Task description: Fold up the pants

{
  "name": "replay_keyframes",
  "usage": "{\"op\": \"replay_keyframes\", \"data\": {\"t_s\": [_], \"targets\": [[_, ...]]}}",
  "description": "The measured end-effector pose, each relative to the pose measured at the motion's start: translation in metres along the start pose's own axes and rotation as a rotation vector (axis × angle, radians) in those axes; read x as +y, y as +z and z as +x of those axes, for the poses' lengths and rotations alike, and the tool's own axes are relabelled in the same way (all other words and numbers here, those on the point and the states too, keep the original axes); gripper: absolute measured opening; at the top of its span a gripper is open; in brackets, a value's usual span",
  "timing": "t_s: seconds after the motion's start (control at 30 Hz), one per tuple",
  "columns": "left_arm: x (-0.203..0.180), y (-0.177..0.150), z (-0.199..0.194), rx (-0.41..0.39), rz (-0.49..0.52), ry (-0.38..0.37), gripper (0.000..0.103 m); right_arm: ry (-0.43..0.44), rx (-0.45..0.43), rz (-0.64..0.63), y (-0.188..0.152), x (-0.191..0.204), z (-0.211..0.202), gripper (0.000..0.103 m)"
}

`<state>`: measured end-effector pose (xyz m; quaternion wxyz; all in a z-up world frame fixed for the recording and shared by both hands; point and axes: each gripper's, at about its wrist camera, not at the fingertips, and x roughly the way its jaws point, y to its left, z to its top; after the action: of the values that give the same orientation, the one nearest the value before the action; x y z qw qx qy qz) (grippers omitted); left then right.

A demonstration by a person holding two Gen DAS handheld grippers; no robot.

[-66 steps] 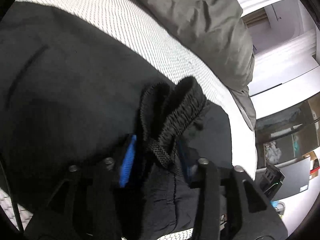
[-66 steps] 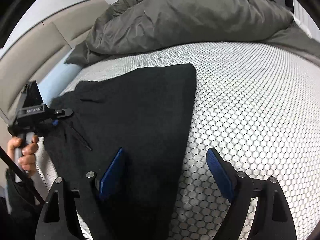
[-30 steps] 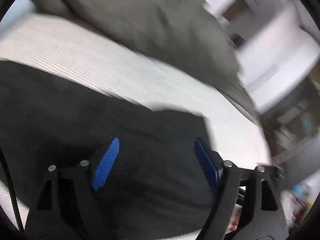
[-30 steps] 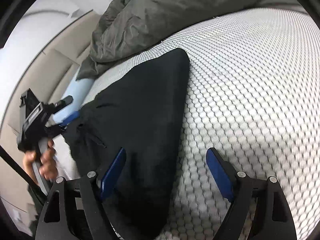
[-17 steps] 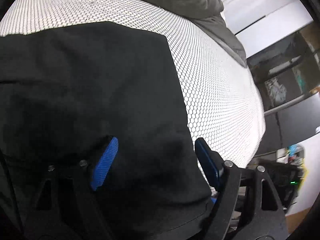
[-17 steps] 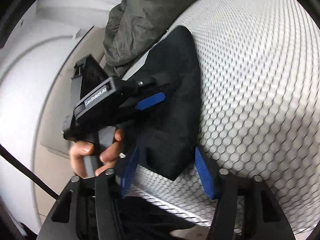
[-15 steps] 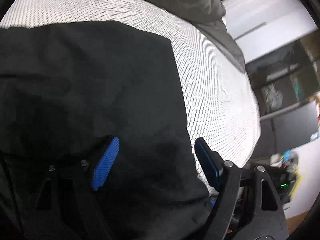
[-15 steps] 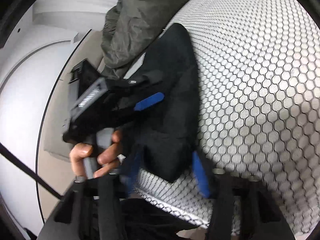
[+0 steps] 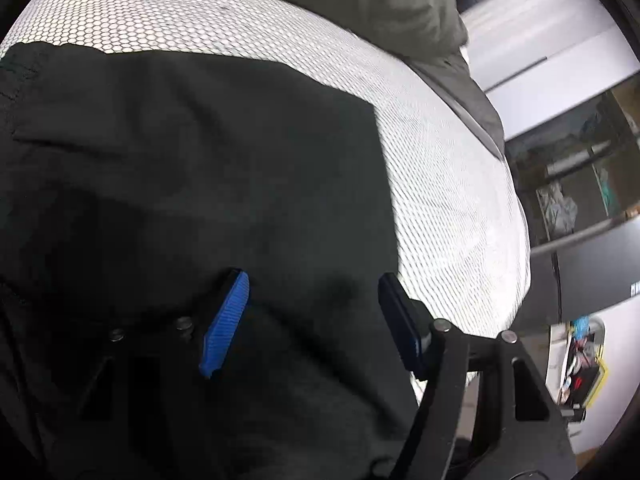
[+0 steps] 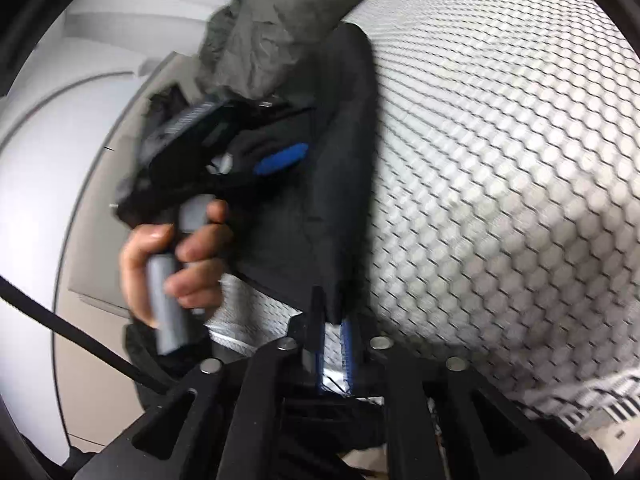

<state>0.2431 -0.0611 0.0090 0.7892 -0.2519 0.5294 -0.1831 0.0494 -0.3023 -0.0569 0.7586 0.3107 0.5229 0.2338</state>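
Note:
The black pants (image 9: 200,168) lie flat on the white honeycomb-patterned bed cover (image 9: 440,168). My left gripper (image 9: 312,320) is open, hovering just above the pants near their right edge, holding nothing. In the right wrist view the pants (image 10: 344,152) run away along the bed, and my right gripper (image 10: 332,320) is shut on the near corner of the pants at the bed's front edge. The left gripper (image 10: 280,164) shows there too, held by a hand over the cloth's left part.
A crumpled grey duvet (image 9: 320,4) lies at the far side of the bed, also in the right wrist view (image 10: 272,20). A beige headboard (image 10: 92,184) stands at the left. The bed's right edge (image 9: 520,240) drops toward dark shelves and clutter.
My left gripper let go of the waistband and opened, then moved over the flat pants. My right gripper dropped to the near corner and closed on it.

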Motion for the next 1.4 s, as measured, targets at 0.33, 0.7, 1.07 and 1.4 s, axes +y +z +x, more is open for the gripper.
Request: {"op": "replay_keyframes", "data": {"t_s": [0.33,0.7,1.07,1.4], "targets": [[-0.053,-0.027,0.021,0.079,0.257,0.039,0.066,-0.007,-0.112,-0.01,0.005,-0.005,-0.041,0.047],[-0.016,-0.015,0.02,0.045,0.155,-0.017,0.065,0.019,-0.099,0.016,-0.018,-0.017,-0.036,0.002],[-0.011,-0.02,-0.025,-0.038,0.137,-0.059,0.067,-0.153,-0.093,-0.111,-0.014,0.021,-0.056,0.044],[0.094,-0.021,-0.118,-0.258,0.058,0.229,0.082,-0.193,-0.132,-0.241,0.098,0.022,-0.007,0.077]]}}
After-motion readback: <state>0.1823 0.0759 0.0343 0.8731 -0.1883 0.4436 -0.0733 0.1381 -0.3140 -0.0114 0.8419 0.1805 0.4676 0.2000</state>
